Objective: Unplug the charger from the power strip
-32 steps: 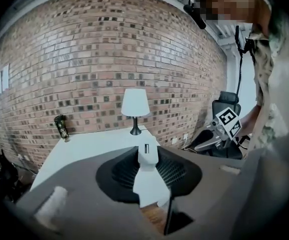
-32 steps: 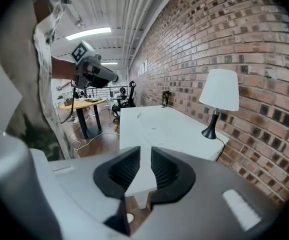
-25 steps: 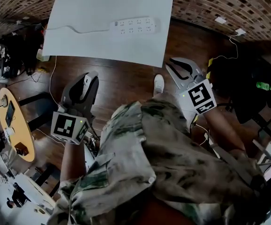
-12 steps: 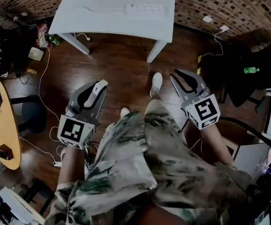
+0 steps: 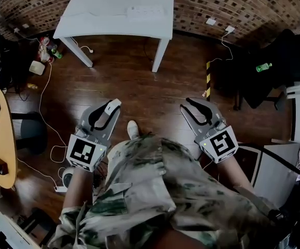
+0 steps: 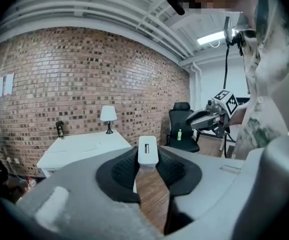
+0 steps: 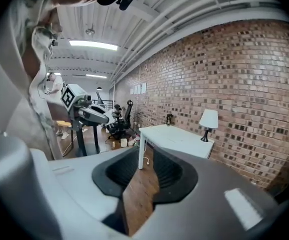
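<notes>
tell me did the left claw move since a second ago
Yes. The left claw, shut on the white charger, has backed away from the white table: far more floor now lies between them.

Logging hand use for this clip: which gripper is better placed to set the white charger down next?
Left. The left gripper is shut on the charger; the right gripper is empty, its jaws opening. Both hang well back from the table.
</notes>
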### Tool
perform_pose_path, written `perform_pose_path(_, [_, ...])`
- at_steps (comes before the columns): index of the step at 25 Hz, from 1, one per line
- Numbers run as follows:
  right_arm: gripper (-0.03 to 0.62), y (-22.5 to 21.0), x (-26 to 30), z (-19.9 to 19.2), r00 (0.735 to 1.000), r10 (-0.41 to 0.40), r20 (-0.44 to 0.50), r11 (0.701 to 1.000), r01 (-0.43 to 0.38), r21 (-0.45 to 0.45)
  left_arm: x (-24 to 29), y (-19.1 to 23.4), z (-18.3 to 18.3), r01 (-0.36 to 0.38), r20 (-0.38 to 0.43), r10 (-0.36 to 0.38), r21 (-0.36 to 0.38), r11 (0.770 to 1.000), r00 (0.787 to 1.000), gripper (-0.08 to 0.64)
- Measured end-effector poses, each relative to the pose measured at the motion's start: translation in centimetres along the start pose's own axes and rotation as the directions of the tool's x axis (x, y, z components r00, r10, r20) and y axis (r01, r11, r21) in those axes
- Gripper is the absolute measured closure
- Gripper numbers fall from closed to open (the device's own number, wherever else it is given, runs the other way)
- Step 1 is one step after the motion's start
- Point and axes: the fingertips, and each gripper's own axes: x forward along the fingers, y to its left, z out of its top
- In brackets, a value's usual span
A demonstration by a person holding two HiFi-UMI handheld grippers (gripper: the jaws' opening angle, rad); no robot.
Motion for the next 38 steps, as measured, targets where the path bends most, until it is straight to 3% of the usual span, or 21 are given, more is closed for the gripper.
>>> perform_pose_path(3, [0.492, 1.3, -5.3, -1.3, 1.000, 0.006, 0.022, 1.000, -0.006, -0.008, -0.5, -5.3, 0.8, 0.016, 0.016, -0.016, 0.029, 0.999, 1.000, 0.453])
perform_pose_path(9, [0.486, 2.4, -14.6, -5.5, 1.000, -0.007, 0.022, 1.000, 0.007, -0.005, -0.8, -16.0, 1.2, 0.023, 0.043, -0.023, -0.008, 1.000, 0.999, 0.453])
perform_pose_path(15, [0.488, 4.6, -21.4, -7.3, 0.999, 0.025, 0.034, 0.999, -0.023, -0.048, -2.7, -23.3, 0.3, 0.007, 0.028, -0.006, -0.016, 1.000, 1.000, 0.453])
perform_pose_path(18, [0.491, 5.3, -23.2, -7.3, 0.999, 0.008, 0.033, 0.999, -0.006, -0.043, -3.0, -24.5, 0.5, 0.015, 0.018, -0.015, -0.023, 1.000, 1.000, 0.453])
perform_pose_path(25, [0.492, 6.7, -24.5, -7.1, 0.999, -0.016, 0.043, 0.999, 0.017, -0.038, -3.6, -25.8, 2.2, 0.050, 0.018, -0.051, 0.037, 0.998, 0.999, 0.453])
perform_pose_path(31, [0.495, 7.4, -24.8, -7.6, 0.999, -0.001, 0.042, 0.999, 0.003, -0.049, -3.9, -26.7, 2.0, 0.051, 0.007, -0.052, 0.051, 0.997, 0.999, 0.453])
perform_pose_path(38, [0.499, 7.3, -22.3, -6.6, 0.999, 0.020, 0.032, 0.998, -0.018, -0.066, -4.5, -24.3, 0.9, 0.033, 0.016, -0.033, 0.026, 0.999, 0.999, 0.453])
